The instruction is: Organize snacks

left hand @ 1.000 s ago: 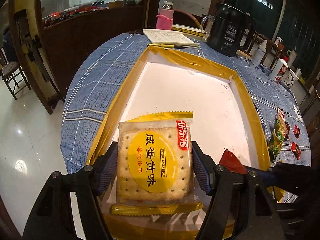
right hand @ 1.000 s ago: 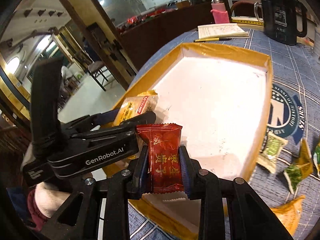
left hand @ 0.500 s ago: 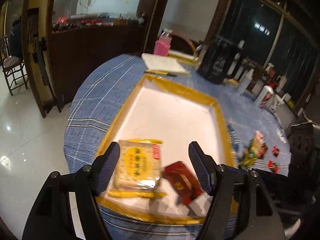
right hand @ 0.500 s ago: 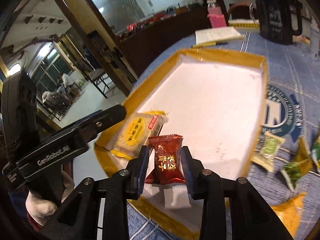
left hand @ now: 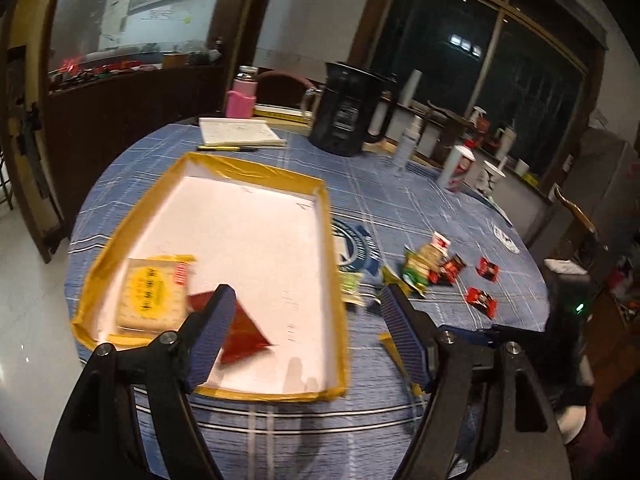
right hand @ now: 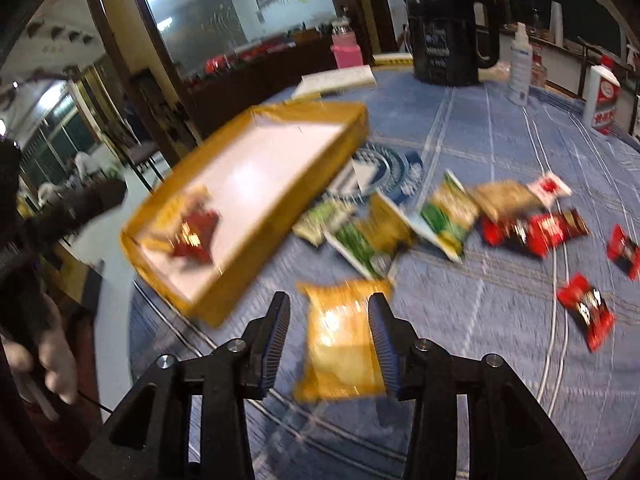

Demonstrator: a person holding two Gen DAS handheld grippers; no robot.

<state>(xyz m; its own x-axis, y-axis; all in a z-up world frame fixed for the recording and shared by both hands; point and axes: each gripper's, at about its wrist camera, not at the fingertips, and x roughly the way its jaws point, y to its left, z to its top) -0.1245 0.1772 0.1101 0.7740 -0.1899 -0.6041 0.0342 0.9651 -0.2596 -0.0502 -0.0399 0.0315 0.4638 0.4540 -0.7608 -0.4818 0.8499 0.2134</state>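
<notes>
A shallow white tray with a yellow taped rim (left hand: pixel 328 240) lies on the blue table. In it lie a yellow cracker packet (left hand: pixel 154 294) and a dark red snack packet (left hand: pixel 240 328), also blurred in the right wrist view (right hand: pixel 192 232). My left gripper (left hand: pixel 304 332) is open and empty, raised above the tray's near right corner. My right gripper (right hand: pixel 328 332) is open, its jaws on either side of a yellow snack packet (right hand: pixel 340 344) lying on the table. Loose green, yellow and red packets (right hand: pixel 440 216) lie to the right of the tray (right hand: pixel 244 264).
A black kettle (left hand: pixel 344 108), a notebook with a pen (left hand: pixel 240 134), a pink bottle (left hand: pixel 240 98), a spray bottle (left hand: pixel 408 144) and cups (left hand: pixel 456 166) stand at the table's far side. Small red packets (left hand: pixel 480 300) lie at the right. The table edge drops off at left.
Both grippers have let go of their packets, which now lie in the tray. Both have pulled back and swung right. The right gripper now frames a yellow packet on the table.
</notes>
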